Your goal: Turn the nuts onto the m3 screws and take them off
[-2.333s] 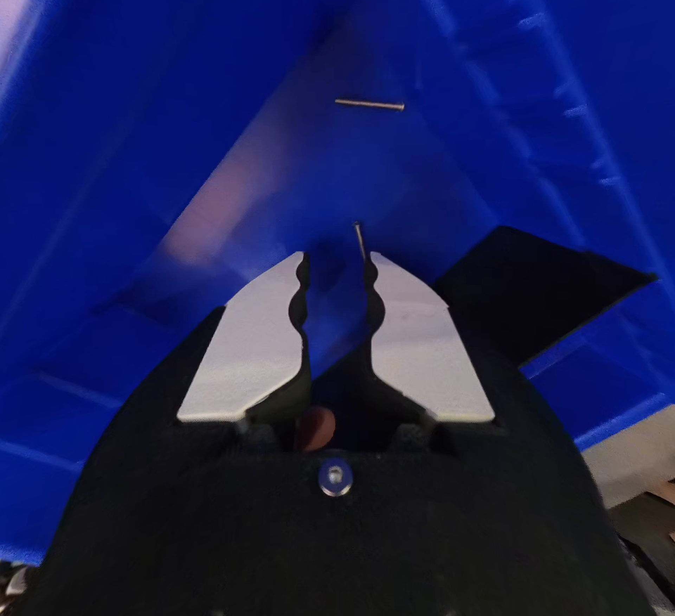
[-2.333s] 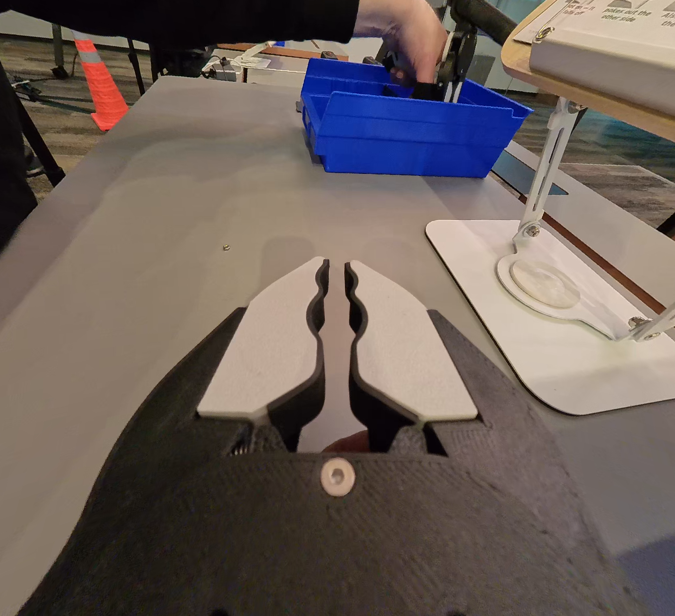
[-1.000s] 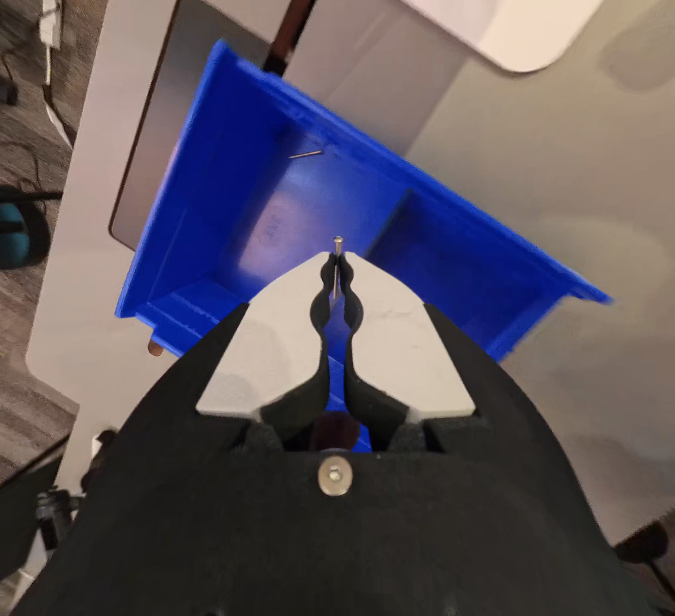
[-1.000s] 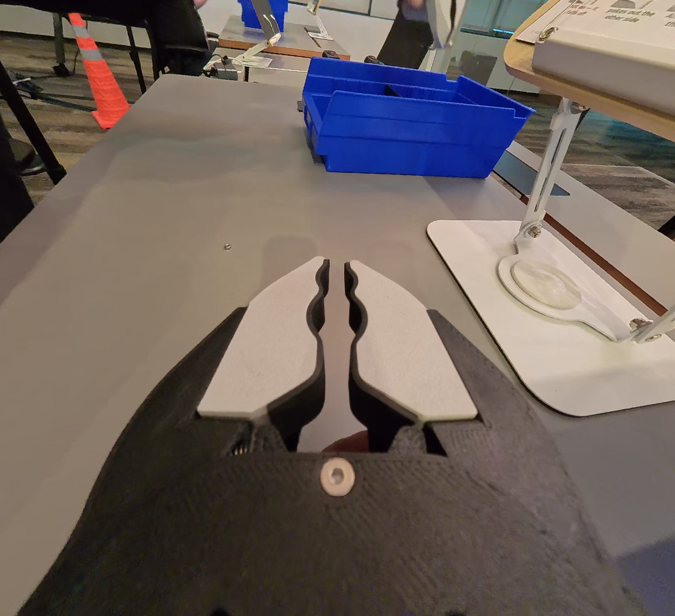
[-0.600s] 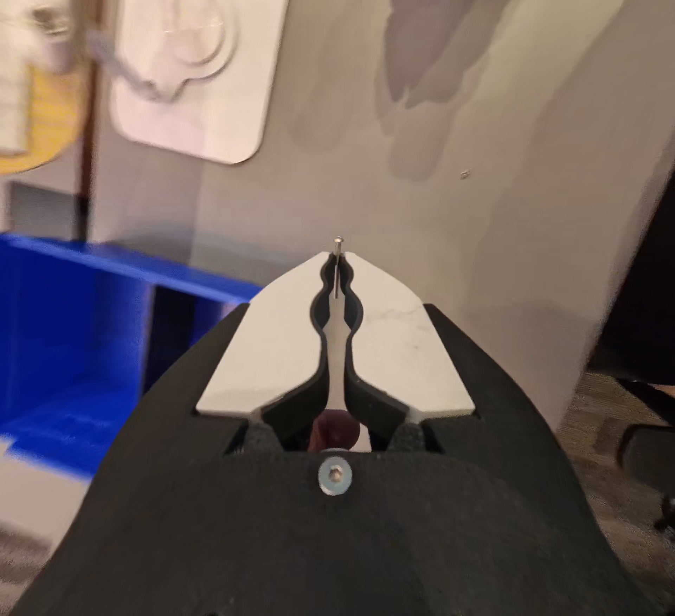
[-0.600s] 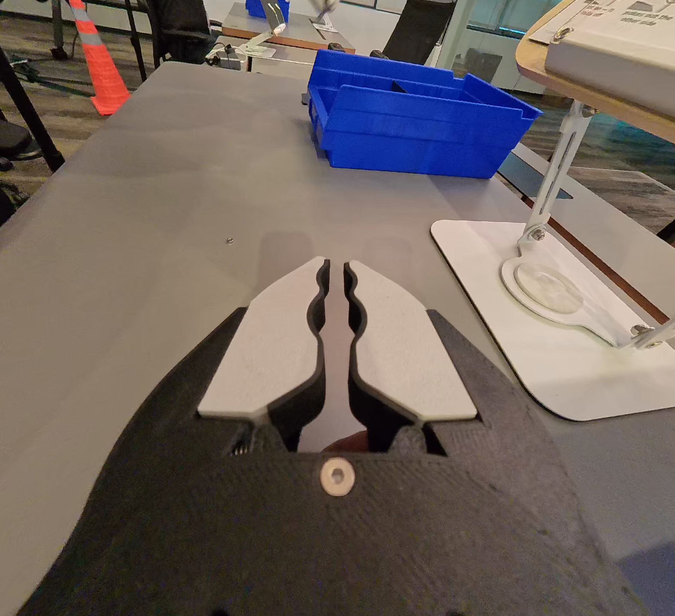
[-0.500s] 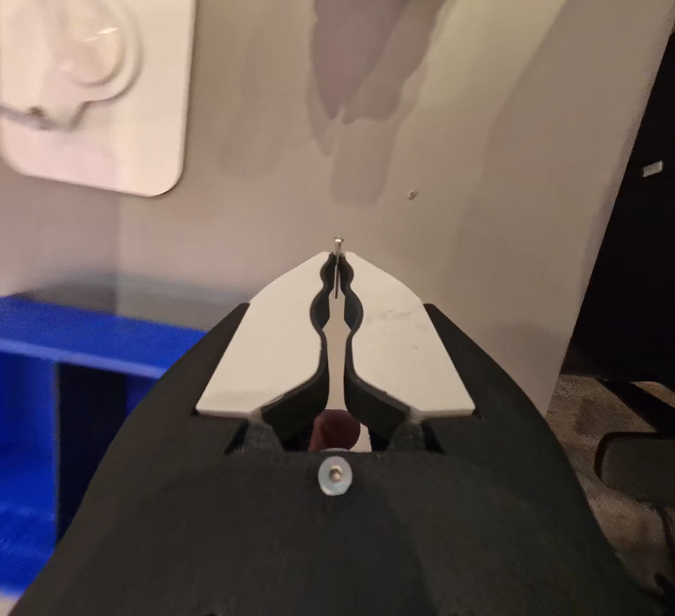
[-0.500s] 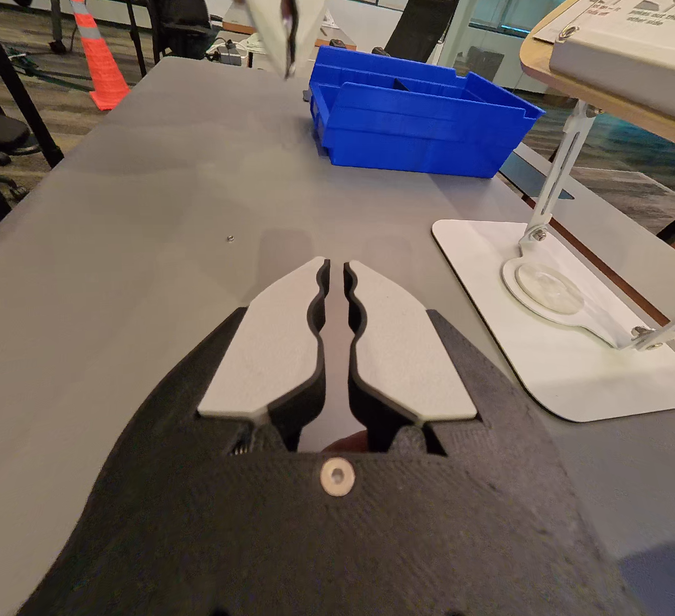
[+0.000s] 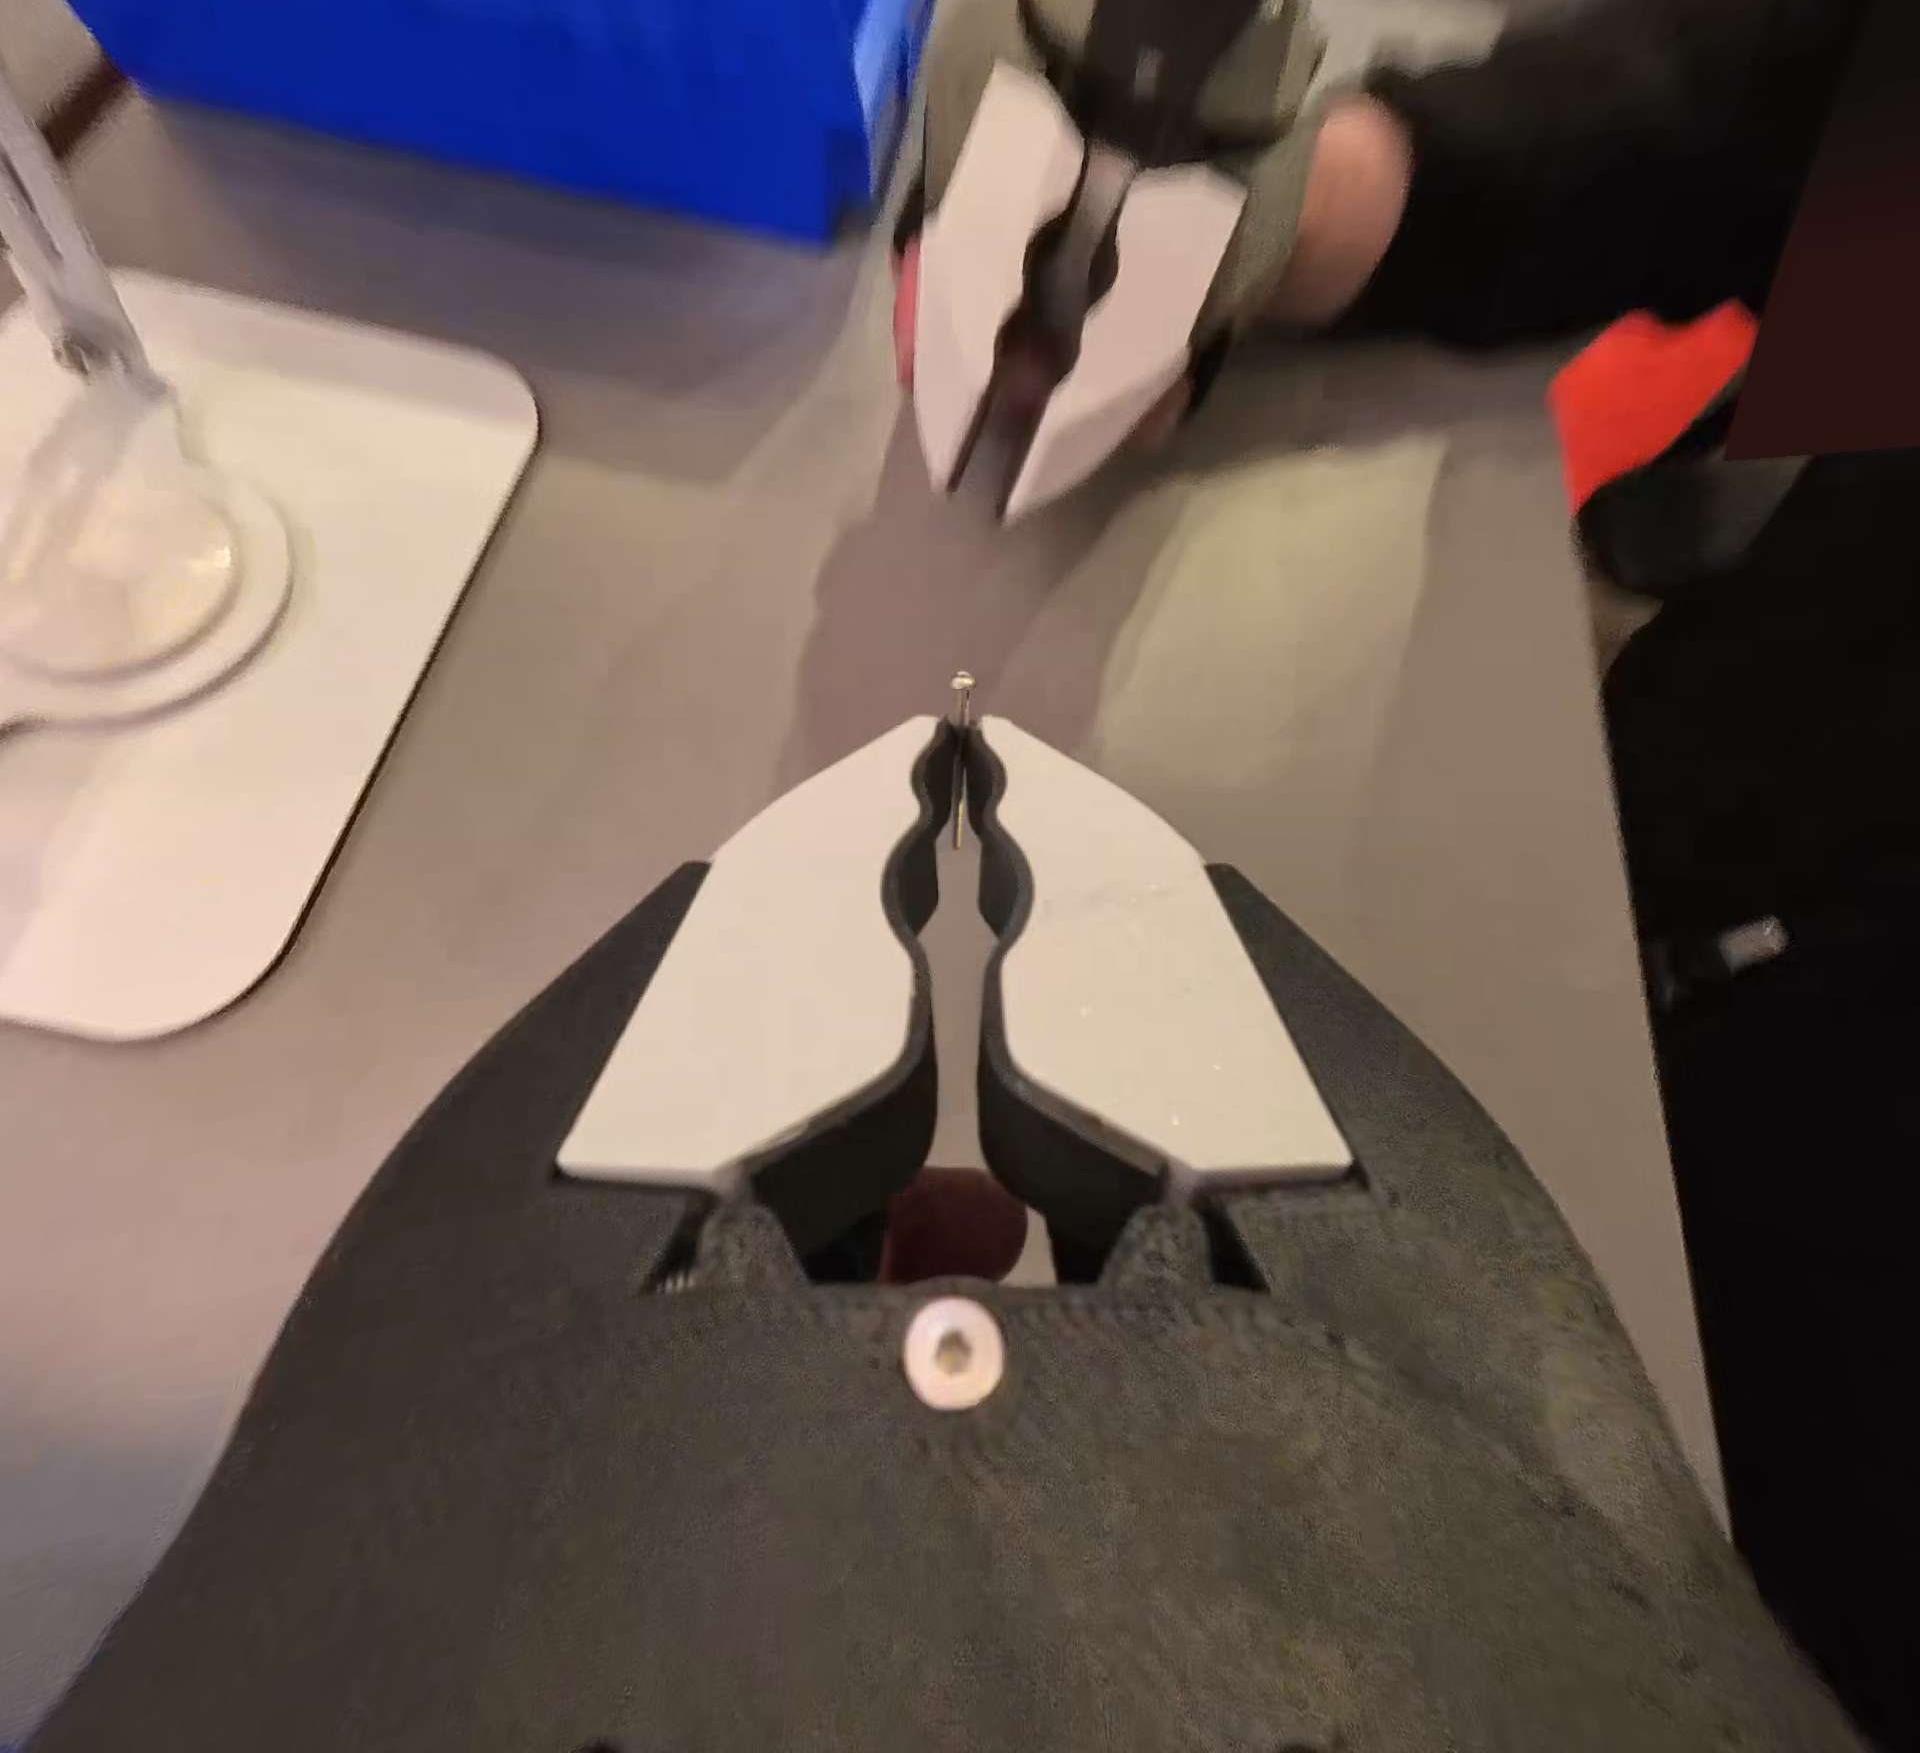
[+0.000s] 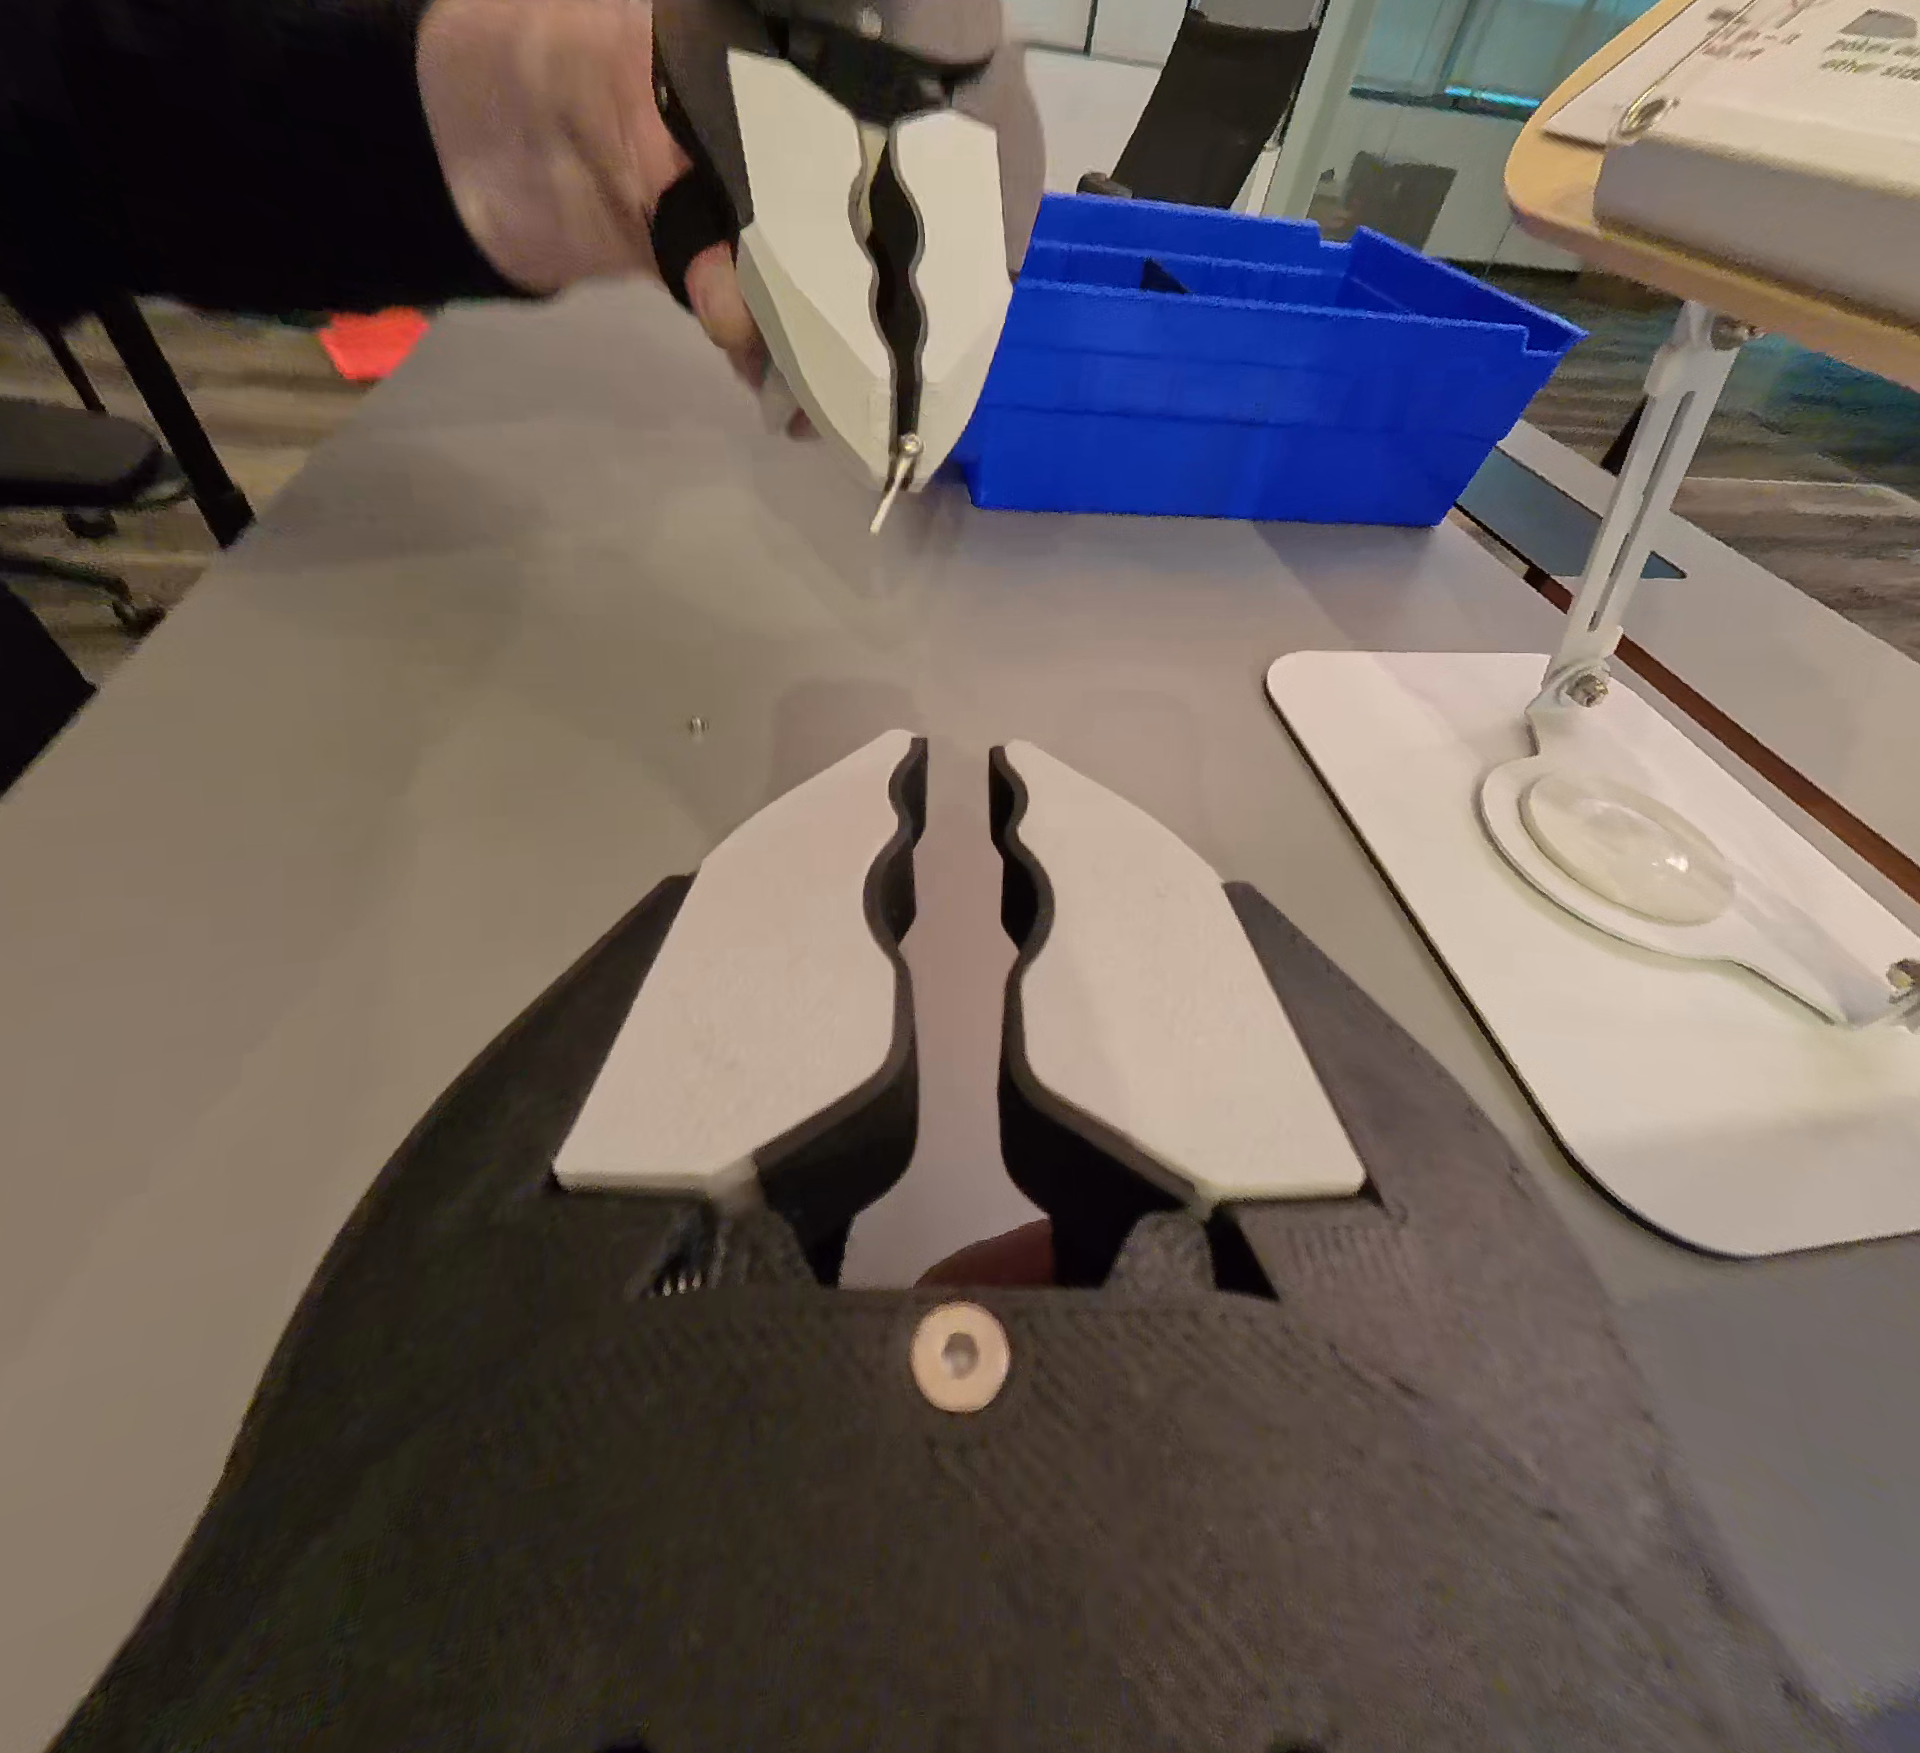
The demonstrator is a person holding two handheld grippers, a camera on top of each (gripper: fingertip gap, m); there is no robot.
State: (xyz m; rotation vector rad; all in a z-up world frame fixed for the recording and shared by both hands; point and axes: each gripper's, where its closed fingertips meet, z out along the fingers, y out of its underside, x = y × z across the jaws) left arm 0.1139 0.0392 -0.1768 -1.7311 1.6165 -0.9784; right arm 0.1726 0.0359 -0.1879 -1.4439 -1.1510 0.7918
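Steel screw [image 9: 961, 747], thin and pale, is seen pinched at the very tips of the left gripper [image 9: 961, 724], jaws clenched on it. In the left wrist view its head stands just past the tips and the shank runs back into the first notch between the fingers. In the right wrist view the same screw [image 10: 896, 479] is seen pointing down and slightly left from the left gripper [image 10: 906, 454], its free end held just above the grey surface [image 10: 416, 664], not touching it as far as can be told.

The left gripper is held by a hand [image 10: 540, 145] with a black sleeve, tilted down toward the surface in front of the blue bin [image 10: 1247, 384].

The right gripper [image 10: 954, 753] is held low over the surface, jaws parted by a narrow gap with nothing between them. In the left wrist view it [image 9: 977, 498] is seen opposite, blurred, tips angled down toward the screw and apart from it.

A small nut [image 10: 697, 723] lies on the surface, left of the right gripper's tips and apart from both grippers. It is not made out in the left wrist view.

A white stand base [image 10: 1558, 1028] rests on the surface to the right, well apart from the screw. An orange object [image 10: 374, 342], blurred, is noted beyond the far-left edge of the surface.
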